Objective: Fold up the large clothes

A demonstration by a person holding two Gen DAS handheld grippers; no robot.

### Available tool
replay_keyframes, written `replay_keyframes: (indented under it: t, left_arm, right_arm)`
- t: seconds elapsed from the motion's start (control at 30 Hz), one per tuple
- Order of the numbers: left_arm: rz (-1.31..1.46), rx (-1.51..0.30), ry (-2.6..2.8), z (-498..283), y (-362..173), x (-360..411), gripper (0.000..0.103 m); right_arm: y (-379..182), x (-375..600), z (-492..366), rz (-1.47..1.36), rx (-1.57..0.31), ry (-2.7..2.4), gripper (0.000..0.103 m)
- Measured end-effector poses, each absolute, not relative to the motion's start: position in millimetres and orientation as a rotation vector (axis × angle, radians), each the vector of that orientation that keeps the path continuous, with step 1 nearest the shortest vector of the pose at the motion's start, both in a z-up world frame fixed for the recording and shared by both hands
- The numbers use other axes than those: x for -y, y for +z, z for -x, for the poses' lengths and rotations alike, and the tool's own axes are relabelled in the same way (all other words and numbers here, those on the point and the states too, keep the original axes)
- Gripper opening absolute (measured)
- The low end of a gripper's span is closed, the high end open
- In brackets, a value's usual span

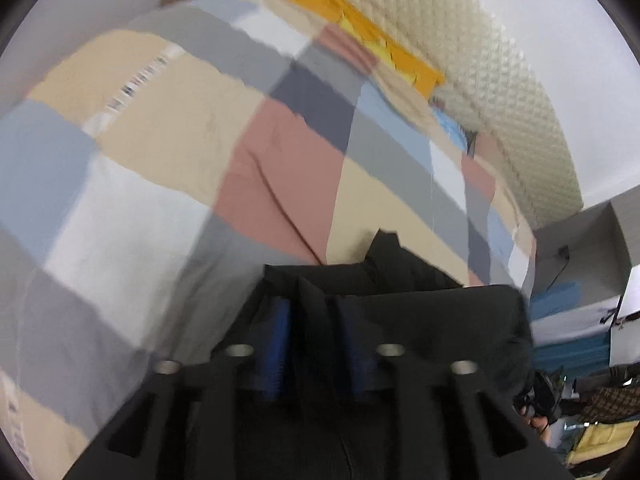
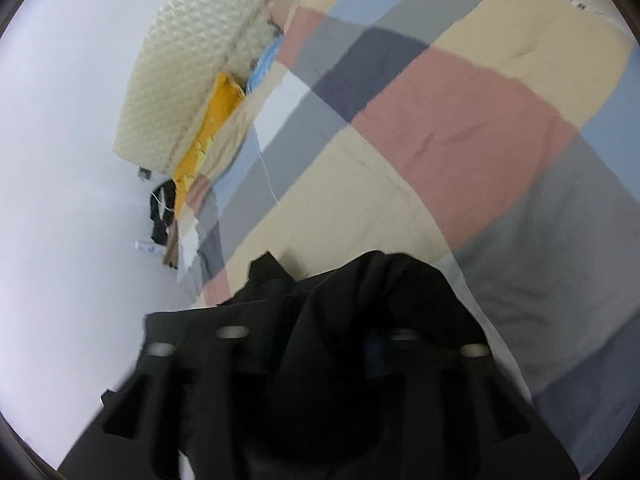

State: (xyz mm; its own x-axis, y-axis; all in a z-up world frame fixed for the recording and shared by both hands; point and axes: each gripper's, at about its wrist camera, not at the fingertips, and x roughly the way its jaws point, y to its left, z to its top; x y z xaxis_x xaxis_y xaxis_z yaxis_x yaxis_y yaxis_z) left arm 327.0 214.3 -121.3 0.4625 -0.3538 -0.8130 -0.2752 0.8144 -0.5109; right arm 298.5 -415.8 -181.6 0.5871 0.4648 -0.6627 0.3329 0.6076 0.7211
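Both frames were motion-blurred, so fine detail was soft. Nearest in the left wrist view: left gripper (image 1: 310,344) had its blue pads (image 1: 276,354) drawn close with a fold of the black garment (image 1: 432,320) pinched between them — closed on cloth, little gap visible. Fabric ran from that pinch off toward the right side of the frame and bulked up there, so the garment's long axis looked to lie across, between the two hands. In the right wrist view, right gripper (image 2: 320,340) was mostly buried: black garment (image 2: 360,312) draped over and between its fingers, one blue pad (image 2: 376,354) barely showing. Cloth sat in the jaw line and looked gripped, but how far the jaws were closed couldn't be read through the drape. Garment appeared lifted at both grips, hanging just above the patchwork quilt (image 1: 280,152) on the bed rather than spread flat — judgement, since blur hid any contact edge. Neither hand was clearly nearer; each held its own end. Next move likely turns on keeping the span taut between grips and laying it along that cross axis onto the quilt. Farther back: orange cloth (image 1: 376,36) along the bed edge, then the quilted cream headboard (image 1: 480,64) and white wall.
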Motion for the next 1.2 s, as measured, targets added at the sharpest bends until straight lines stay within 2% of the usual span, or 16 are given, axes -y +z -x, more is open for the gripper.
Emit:
replay_keyframes:
  t: [0.03,0.07,0.2,0.33,0.47,0.63,0.73,0.8,0.87,1.2]
  left_arm:
    - [0.649,-1.083,-0.041,-318.0,-109.5,-218.9,0.061]
    - [0.646,-1.043,-0.037,-306.5,-95.0,-224.4,0.064]
    - [0.552,-0.932,-0.042,-269.1,-43.6,-228.8,0.064]
    - [0.458,-0.841,-0.087,-244.9,-10.1,-200.1,0.064]
    - [0.341,-0.762,-0.107,-234.4,2.3,-145.6,0.064]
    - [0.251,-0.723,-0.147,-240.8,-13.9,-76.4,0.064]
    - [0.181,-0.743,-0.16,-253.2,-35.8,-37.2,0.064]
    - [0.126,-0.75,-0.164,-262.5,-52.7,-16.5,0.064]
    - [0.078,-0.756,-0.146,-271.6,-67.0,-3.1,0.064]
    - [0.011,-0.787,-0.091,-336.8,-129.7,11.4,0.064]
  right_arm:
    - [-170.2,419.9,-287.6,-0.943,-0.951,0.075,0.085]
    - [-162.0,422.6,-281.4,-0.929,-0.928,0.065,0.089]
    - [-117.2,420.7,-257.6,-0.784,-0.874,0.082,0.089]
    - [-81.3,399.5,-236.9,-0.674,-0.815,0.098,0.089]
    - [-59.1,364.1,-227.4,-0.587,-0.757,0.152,0.089]
    - [-49.8,292.0,-226.2,-0.337,-0.694,0.174,0.089]
    - [-61.6,259.1,-227.5,-0.258,-0.683,0.204,0.085]
    - [-78.3,237.3,-233.3,-0.204,-0.684,0.224,0.062]
    - [-95.8,223.9,-242.2,-0.164,-0.709,0.219,0.051]
    - [-164.1,211.8,-304.5,-0.139,-0.786,0.18,0.05]
